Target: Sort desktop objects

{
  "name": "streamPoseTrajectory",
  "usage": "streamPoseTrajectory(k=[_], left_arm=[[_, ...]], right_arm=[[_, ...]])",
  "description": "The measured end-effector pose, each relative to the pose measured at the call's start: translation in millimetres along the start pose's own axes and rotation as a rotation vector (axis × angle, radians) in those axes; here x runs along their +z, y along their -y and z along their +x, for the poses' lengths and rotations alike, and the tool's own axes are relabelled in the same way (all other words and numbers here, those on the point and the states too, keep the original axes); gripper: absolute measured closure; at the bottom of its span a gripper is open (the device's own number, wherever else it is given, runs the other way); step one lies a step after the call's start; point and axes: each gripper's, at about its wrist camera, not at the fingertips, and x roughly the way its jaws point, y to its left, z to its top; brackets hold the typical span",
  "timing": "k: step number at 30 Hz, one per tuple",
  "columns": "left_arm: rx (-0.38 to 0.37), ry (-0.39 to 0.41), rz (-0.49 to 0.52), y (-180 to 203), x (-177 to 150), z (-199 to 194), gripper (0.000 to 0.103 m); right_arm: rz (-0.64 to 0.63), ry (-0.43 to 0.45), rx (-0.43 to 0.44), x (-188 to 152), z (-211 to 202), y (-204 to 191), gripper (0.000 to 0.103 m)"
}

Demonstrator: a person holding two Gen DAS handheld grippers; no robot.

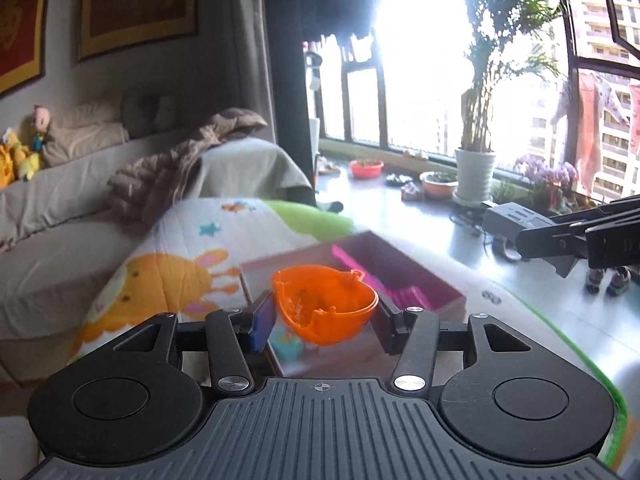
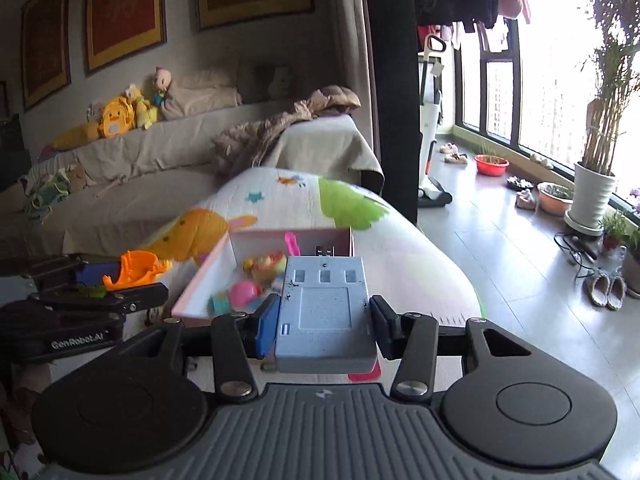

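left wrist: cartoon quilt under pink box, beside sofa.

Both grippers same build. Left gripper: dark grey ribbed base plate with a small crosshair mark at its centre, two big black round discs either side, black linkage arms with silver screws at the pivots, smaller screws further out. One fingertip pad blue, the other black. Right gripper: identical ribbed grey plate, black discs, silver pivot screws, blue pad one side, black pad the other. White "GenRobot.AI" lettering on the left gripper's black side, seen from the right wrist view.
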Motion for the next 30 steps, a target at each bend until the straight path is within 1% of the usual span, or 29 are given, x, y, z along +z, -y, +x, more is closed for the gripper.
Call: streamPoseTrajectory(k=[2, 3, 4, 5, 6, 7, 9, 10, 14, 16, 18, 20, 24, 25, 27, 28, 30], left_arm=[[0.015, 0.013, -0.026, -2.2, 14.3, 23.3, 0.045], [0.027, 0.007, -0.038, -3.5, 19.7, 39.8, 0.037], [0.036, -0.008, -0.041, -5.2, 21.5, 54.3, 0.031], [0.044, -0.026, -0.043, -7.1, 20.8, 65.5, 0.022], [0.056, -0.055, -0.047, -10.6, 17.5, 75.0, 0.019], [0.070, -0.095, -0.054, -16.1, 9.4, 78.0, 0.019], [0.072, -0.148, -0.068, -27.3, -11.5, 71.9, 0.010], [0.080, -0.178, -0.074, -34.9, -27.6, 62.7, 0.008], [0.078, -0.251, -0.059, -52.7, -73.3, 35.2, 0.007], [0.108, -0.293, -0.049, -61.7, -88.6, 33.4, 0.006], [0.129, -0.331, -0.056, -71.4, -97.4, 36.2, 0.006], [0.154, -0.350, -0.079, -82.6, -101.8, 37.1, 0.006], [0.188, -0.351, -0.109, -96.1, -103.0, 33.4, 0.004], [0.189, -0.353, -0.114, -97.1, -103.6, 32.2, 0.004], [0.180, -0.361, -0.124, -99.5, -104.8, 32.2, 0.004], [0.173, -0.365, -0.128, -100.2, -105.6, 31.8, 0.004], [0.158, -0.364, -0.130, -101.1, -106.9, 30.7, 0.003]], right_arm=[[-0.004, 0.019, 0.005, 25.7, 18.2, -1.1, 0.056], [-0.004, 0.019, 0.006, 37.8, 31.9, -3.0, 0.055], [-0.003, 0.011, 0.015, 50.4, 50.9, -5.9, 0.055], [-0.001, 0.002, 0.028, 59.2, 69.8, -8.2, 0.054], [-0.002, -0.011, 0.035, 64.9, 86.0, -9.9, 0.047], [-0.007, -0.037, 0.028, 69.8, 106.0, -12.0, 0.044], [-0.016, -0.102, -0.014, 70.1, 137.6, -12.3, 0.043], [-0.015, -0.134, -0.023, 66.9, 147.6, -9.5, 0.043], [-0.007, -0.215, -0.036, 49.2, 169.5, -1.7, 0.042], [0.008, -0.245, -0.017, 46.3, 179.1, -5.4, 0.042], [0.001, -0.250, 0.017, 47.2, 183.4, -17.9, 0.041], [-0.015, -0.251, 0.059, 50.0, 187.3, -36.5, 0.038], [-0.057, -0.324, 0.182, 55.8, 204.1, -91.0, 0.037], [-0.073, -0.344, 0.201, 56.4, 209.5, -105.7, 0.038], [-0.123, -0.386, 0.249, 58.3, 223.0, -139.5, 0.050], [-0.138, -0.407, 0.265, 58.9, 230.5, -153.4, 0.051], [-0.161, -0.459, 0.266, 59.1, 250.7, -180.1, 0.054]])
